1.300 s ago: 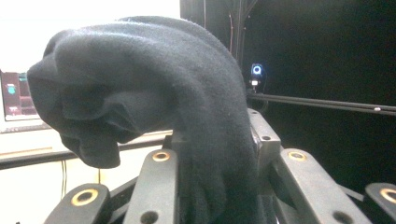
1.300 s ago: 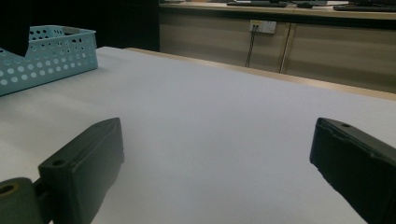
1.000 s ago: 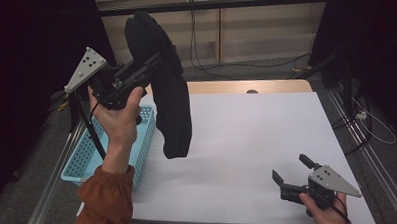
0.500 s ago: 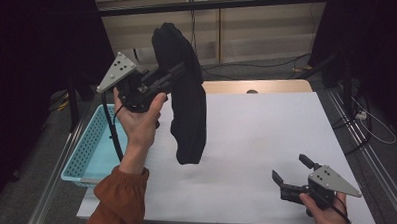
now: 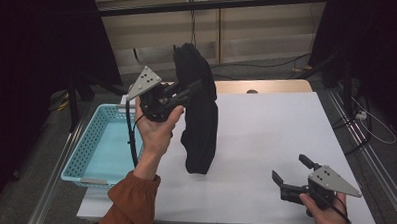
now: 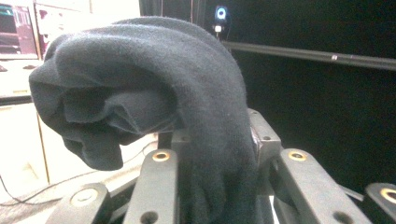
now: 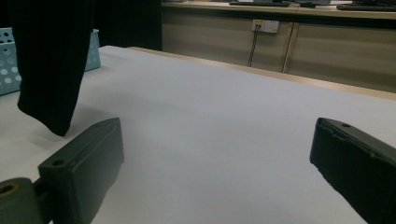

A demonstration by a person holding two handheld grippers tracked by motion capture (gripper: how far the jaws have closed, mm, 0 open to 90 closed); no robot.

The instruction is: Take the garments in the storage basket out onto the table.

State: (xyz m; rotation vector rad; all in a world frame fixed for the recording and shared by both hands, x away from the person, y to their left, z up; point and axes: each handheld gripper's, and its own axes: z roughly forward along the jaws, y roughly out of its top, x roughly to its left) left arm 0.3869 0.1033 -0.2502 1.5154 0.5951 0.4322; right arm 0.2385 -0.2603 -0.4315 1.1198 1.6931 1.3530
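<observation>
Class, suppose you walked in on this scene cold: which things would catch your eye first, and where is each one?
First, the black cloth, clamped in the left gripper and hanging in a long fold over the middle of the white table, its lower end just at the surface. Next, the light blue basket at the table's left edge. Last, the right gripper, jaws wide open, held low near the front right corner.

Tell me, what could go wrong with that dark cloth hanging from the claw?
The left gripper pinches the black cloth near its top fold, so the bunched fabric might slip free. Its lower end hangs close to the white table and could crumple or drag there. The open right gripper waits well aside, too far to catch it.
</observation>
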